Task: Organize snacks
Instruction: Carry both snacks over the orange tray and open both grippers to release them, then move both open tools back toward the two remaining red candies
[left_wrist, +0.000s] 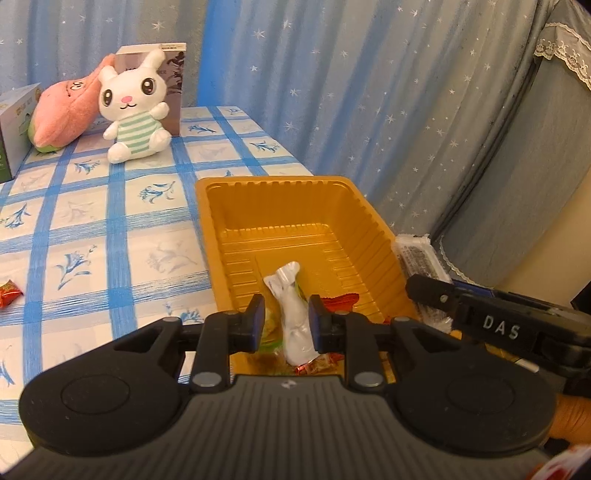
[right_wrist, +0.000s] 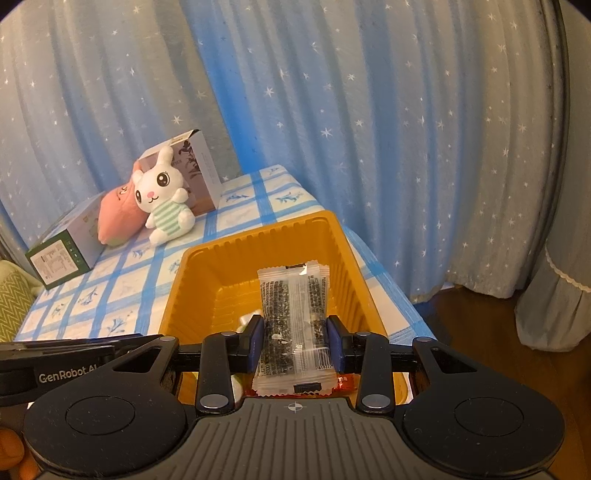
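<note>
A gold plastic tray (left_wrist: 273, 181) stands on the blue checked tablecloth near the table's right edge. Red-wrapped sweets (left_wrist: 341, 301) lie at its near end. My left gripper (left_wrist: 286, 314) hangs over that end with a white twisted packet (left_wrist: 295, 332) between its fingers. The packet touches the right pad and a gap shows at the left pad, so the gripper reads as open. My right gripper (right_wrist: 295, 339) is shut on a clear packet of dark snack (right_wrist: 291, 302), held above the tray (right_wrist: 258, 230). In the left wrist view that packet (left_wrist: 417, 254) shows beyond the tray's right rim.
A red sweet (left_wrist: 9, 293) lies on the cloth at far left. A white plush rabbit (left_wrist: 135, 107), a pink plush (left_wrist: 62, 110) and two boxes (left_wrist: 173, 85) (left_wrist: 14, 129) stand at the table's back. Starred curtains hang behind and to the right.
</note>
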